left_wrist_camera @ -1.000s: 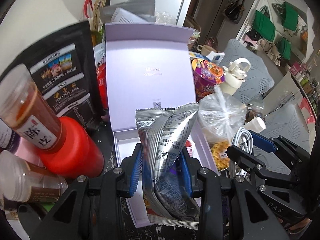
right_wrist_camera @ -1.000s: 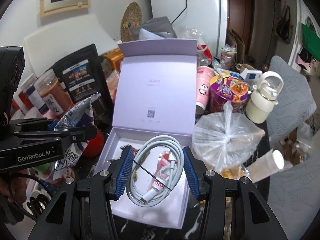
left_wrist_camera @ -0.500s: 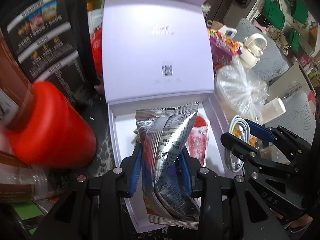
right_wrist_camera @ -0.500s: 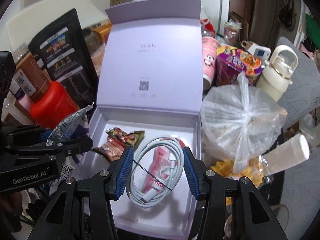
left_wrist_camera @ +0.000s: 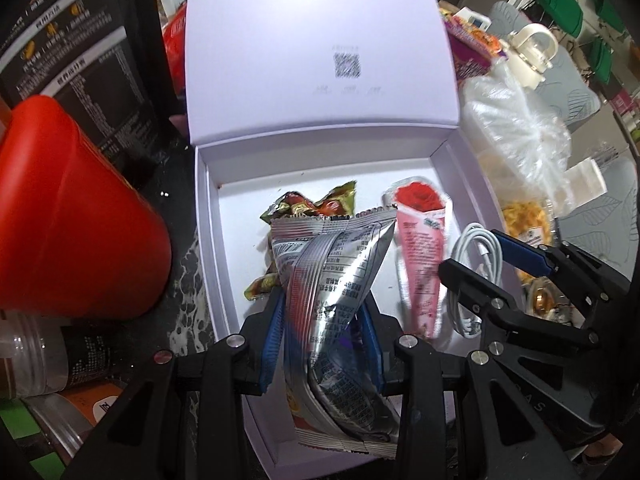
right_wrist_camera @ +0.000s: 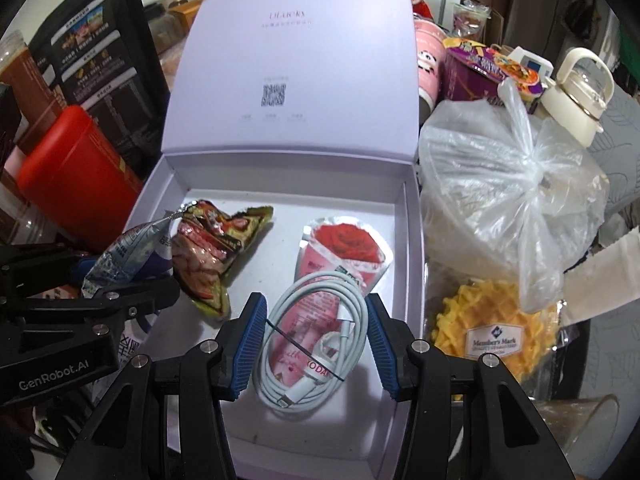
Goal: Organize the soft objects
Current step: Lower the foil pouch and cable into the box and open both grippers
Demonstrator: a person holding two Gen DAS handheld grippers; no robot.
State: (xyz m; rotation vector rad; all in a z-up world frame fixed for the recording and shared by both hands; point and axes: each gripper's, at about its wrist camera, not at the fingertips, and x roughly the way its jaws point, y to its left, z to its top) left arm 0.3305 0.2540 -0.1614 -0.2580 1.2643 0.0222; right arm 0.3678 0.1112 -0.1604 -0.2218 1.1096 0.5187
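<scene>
both grippers have dropped toward the open lavender box [right_wrist_camera: 412,240] since a second ago, and its floor now fills each view where the raised lid dominated before; the left gripper [left_wrist_camera: 322,344] is pinching a silver snack packet [left_wrist_camera: 332,280] between its blue pads, the packet standing upright over the near left of the box with its lower end hanging below the fingers; the right gripper [right_wrist_camera: 314,340] is clamped on a coiled white cable [right_wrist_camera: 316,336], held over the pink rose sachet [right_wrist_camera: 344,252] that already lies on the box floor; a crumpled red-and-green wrapper [right_wrist_camera: 216,252] lies flat beside it, toward the left wall.

here's where it could slip, by the look of it; the two tools are coming in close together, the left one's black frame just beside the cable in its own view, so a sideways nudge could knock them together; the silver packet is slick and crinkly, and if its hanging end catches the near rim it may fold or land half outside; the cable's loops, tied by only a thin black band, could spring and sprawl over the sachet on release; the red tub [left_wrist_camera: 76,216] and the tied plastic bag [right_wrist_camera: 508,184] crowd both sides, leaving little room to swing wide.
</scene>
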